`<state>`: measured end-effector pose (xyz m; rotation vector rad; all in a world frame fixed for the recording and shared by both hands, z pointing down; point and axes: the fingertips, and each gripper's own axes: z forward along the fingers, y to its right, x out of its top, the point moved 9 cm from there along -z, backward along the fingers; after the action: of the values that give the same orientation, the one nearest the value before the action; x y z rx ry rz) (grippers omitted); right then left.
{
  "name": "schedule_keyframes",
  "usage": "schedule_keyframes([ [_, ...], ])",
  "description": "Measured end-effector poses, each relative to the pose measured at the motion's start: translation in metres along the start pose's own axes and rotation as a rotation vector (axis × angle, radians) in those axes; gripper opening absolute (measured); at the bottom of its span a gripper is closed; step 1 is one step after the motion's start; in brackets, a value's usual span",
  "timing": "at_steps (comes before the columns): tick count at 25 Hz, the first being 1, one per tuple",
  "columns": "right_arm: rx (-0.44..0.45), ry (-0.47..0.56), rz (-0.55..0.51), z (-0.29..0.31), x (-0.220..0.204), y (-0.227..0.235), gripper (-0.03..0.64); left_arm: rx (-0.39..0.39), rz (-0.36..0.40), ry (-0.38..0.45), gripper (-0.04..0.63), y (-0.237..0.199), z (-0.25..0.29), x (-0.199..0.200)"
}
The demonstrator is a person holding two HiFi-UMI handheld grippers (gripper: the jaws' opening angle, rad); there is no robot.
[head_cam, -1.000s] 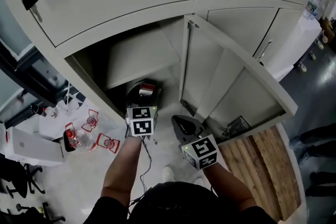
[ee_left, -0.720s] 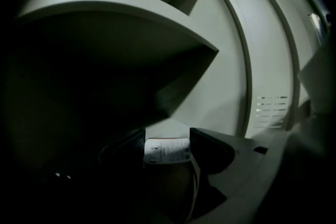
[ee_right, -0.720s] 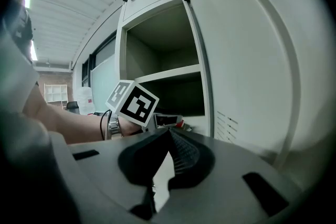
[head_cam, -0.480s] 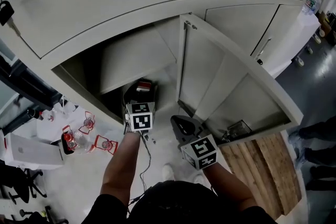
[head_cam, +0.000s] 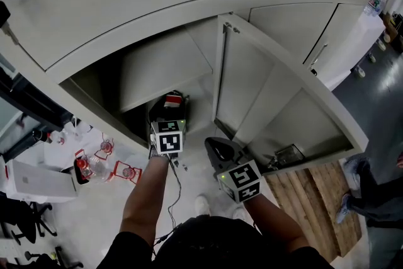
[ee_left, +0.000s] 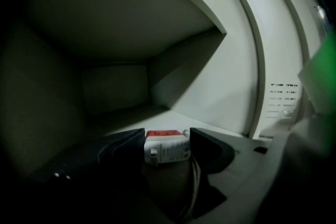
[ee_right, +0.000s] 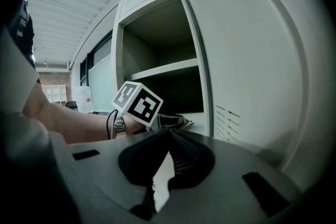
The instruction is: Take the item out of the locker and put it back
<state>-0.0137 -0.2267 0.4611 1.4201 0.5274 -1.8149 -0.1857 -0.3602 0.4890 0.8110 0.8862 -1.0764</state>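
A small white box with a red end point(head_cam: 172, 100) point(ee_left: 166, 149) is at the mouth of the open locker's lower compartment point(head_cam: 135, 107), under the shelf point(head_cam: 167, 69). My left gripper point(head_cam: 169, 108) point(ee_left: 167, 141) reaches into that opening, its two black jaws pressed against the box's sides. I cannot tell whether the box rests on the locker floor. My right gripper point(head_cam: 212, 145) point(ee_right: 168, 132) hangs outside, in front of the open door point(head_cam: 277, 104). Its jaws meet at the tips with nothing between them. It looks across at the left gripper's marker cube point(ee_right: 137, 102).
The grey door stands swung out to the right of the opening. On the floor at the left are clear bottles with red caps point(head_cam: 101, 164) and a white box point(head_cam: 34, 179). A wooden pallet point(head_cam: 315, 198) lies at the lower right, beside a person's legs point(head_cam: 371, 198).
My left gripper has moved a little forward toward the locker opening with the box between its jaws. The right gripper has stayed almost still.
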Motion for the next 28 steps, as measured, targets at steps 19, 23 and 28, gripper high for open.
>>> schedule_keyframes([
  [19,0.03,0.013,-0.014,-0.019,0.0,-0.009,0.0,0.036,0.066,0.083,0.265,0.009,-0.033,0.001],
  [23,0.051,0.02,-0.025,-0.026,0.001,-0.015,0.0,0.047,0.056,0.103,0.264,0.015,-0.051,0.001],
  [28,0.086,0.03,-0.036,-0.04,0.002,-0.022,0.0,0.075,0.033,0.12,0.219,0.021,-0.081,0.001],
])
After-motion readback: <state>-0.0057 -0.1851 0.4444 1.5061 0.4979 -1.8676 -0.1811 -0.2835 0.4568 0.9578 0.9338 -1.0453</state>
